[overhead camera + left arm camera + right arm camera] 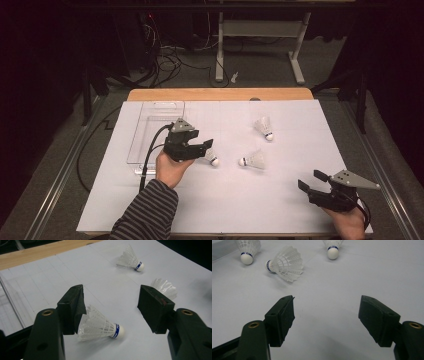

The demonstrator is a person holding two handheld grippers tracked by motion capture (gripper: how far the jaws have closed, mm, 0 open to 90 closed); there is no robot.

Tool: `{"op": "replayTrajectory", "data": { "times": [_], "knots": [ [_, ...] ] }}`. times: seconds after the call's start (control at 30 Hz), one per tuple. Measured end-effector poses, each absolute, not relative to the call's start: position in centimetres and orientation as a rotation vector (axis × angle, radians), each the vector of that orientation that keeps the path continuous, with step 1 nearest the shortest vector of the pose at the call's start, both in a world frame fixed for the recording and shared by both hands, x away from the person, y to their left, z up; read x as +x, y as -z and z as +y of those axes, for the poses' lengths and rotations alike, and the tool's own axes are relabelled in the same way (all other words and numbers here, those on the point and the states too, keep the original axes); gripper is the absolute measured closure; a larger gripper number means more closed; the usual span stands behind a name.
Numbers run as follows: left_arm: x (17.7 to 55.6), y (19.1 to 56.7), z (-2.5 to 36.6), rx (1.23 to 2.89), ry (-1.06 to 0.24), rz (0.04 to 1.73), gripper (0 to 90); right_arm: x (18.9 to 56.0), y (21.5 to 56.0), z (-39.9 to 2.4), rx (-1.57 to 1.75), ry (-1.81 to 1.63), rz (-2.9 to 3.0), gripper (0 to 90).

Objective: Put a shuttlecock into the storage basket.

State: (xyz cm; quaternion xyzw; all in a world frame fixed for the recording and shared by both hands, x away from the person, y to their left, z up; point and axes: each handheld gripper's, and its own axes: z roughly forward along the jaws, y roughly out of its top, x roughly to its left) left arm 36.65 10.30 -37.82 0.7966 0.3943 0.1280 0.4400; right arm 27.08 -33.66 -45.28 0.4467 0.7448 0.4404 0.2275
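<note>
L gripper (pixel 206 146) sits just right of the clear plastic tray (pixel 150 131), jaws spread wide and holding nothing. In the left gripper view the nearest shuttlecock (pixel 98 325) lies on its side on the white mat (pixel 280 200) betw. the two jaws, feather skirt touching or almost touching the one at that view's left, cork tip w/ blue band pointing toward the other jaw, clear gap on that side. In the high view this shuttlecock (pixel 211 157) is right of the tray, near its front corner.

Second shuttlecock (pixel 253 160) lies farther right of the tray, cork toward it. Third shuttlecock (pixel 264 127) is beyond that one, well apart from the tray.

R gripper (pixel 310 181) is far right of the tray, near the mat's front right corner, jaws also wide, empty, over bare mat.
</note>
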Motion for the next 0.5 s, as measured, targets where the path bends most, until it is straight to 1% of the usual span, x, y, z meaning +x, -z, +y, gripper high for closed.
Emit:
{"op": "replayTrajectory", "data": {
  "times": [0.2, 0.4, 0.5],
  "knots": [
    [37.2, 37.7, 10.2, 2.014, -0.281, 1.005, 39.1, 27.1, 45.3, -33.7, 1.23, -1.215, 2.053, 29.3],
    [37.9, 37.7, 10.3, 2.068, -0.229, 1.023, 41.5, 27.1, 45.3, -33.7, 1.229, -1.214, 2.056, 29.3],
    [38.2, 37.6, 10.2, 2.086, -0.225, 1.042, 41.5, 27.1, 45.3, -33.6, 1.231, -1.214, 2.056, 29.3]
  ]
}}
